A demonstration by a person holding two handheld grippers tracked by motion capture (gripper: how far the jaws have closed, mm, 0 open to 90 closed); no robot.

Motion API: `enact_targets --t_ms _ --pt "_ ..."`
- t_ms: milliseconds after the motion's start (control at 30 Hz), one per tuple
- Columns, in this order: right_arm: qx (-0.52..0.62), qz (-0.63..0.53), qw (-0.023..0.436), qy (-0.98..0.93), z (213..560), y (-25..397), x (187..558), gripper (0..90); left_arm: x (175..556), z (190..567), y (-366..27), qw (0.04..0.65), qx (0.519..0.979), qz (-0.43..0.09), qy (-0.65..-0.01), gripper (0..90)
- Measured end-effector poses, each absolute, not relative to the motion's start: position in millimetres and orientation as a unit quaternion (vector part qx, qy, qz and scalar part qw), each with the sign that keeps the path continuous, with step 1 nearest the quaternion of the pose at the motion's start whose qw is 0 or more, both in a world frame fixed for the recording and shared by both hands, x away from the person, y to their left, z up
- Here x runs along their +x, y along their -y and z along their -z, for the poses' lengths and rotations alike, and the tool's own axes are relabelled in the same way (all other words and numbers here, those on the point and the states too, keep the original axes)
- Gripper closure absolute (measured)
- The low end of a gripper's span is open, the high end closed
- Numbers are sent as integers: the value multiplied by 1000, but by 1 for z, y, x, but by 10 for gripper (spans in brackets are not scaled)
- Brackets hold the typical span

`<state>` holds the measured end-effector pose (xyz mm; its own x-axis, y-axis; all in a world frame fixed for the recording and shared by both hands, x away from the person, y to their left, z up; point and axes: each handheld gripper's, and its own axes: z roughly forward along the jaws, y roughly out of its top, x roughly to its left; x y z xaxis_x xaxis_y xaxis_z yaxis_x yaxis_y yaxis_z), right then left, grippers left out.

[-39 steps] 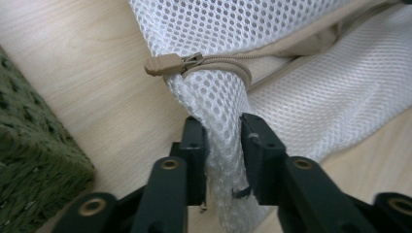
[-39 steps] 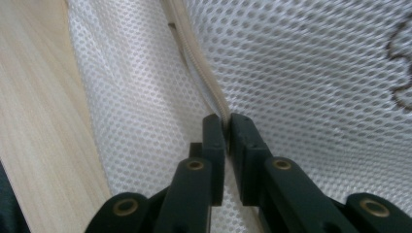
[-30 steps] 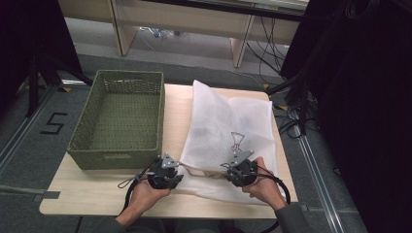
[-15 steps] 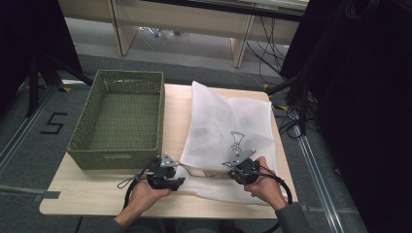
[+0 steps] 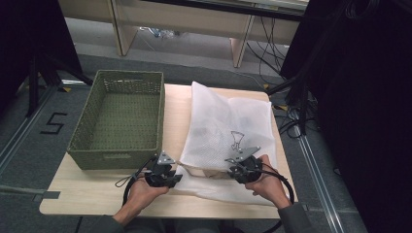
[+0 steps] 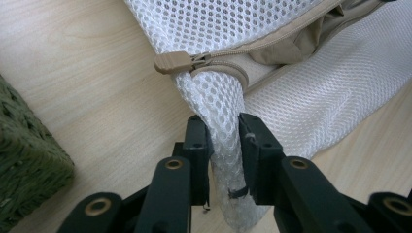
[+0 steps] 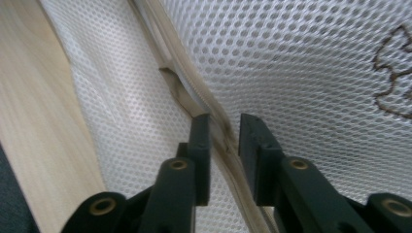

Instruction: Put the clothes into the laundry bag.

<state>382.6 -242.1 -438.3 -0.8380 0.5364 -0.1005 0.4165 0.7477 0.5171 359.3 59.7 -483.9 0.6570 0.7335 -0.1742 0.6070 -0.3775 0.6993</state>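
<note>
While a green woven basket (image 5: 116,119) is sitting just left, I am clamping left gripper (image 6: 224,133) and right gripper (image 7: 224,131) on the white mesh laundry bag's (image 5: 228,126) tan zipper edge (image 7: 214,114).

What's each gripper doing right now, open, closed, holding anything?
Left gripper: closed on a bunched corner of the white mesh bag, below its tan zipper pull.
Right gripper: closed on the bag's tan zipper edge.

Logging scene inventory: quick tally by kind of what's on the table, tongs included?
White mesh laundry bag: 1
Green woven basket: 1
Tongs: 2, left tongs, right tongs, each shut on the bag's near edge
Total: 4
</note>
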Motion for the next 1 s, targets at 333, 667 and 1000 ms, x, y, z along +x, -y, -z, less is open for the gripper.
enact_targets --t_ms 333,667,1000 --pt "263 -308 117 -907 414 243 380 667 357 481 -56 385 828 -97 -396 779" --pt "276 -333 115 -894 416 235 386 647 355 486 -60 371 835 -76 -399 650" --pt "282 -341 108 -890 420 219 393 632 353 485 -63 376 832 -67 -403 734"
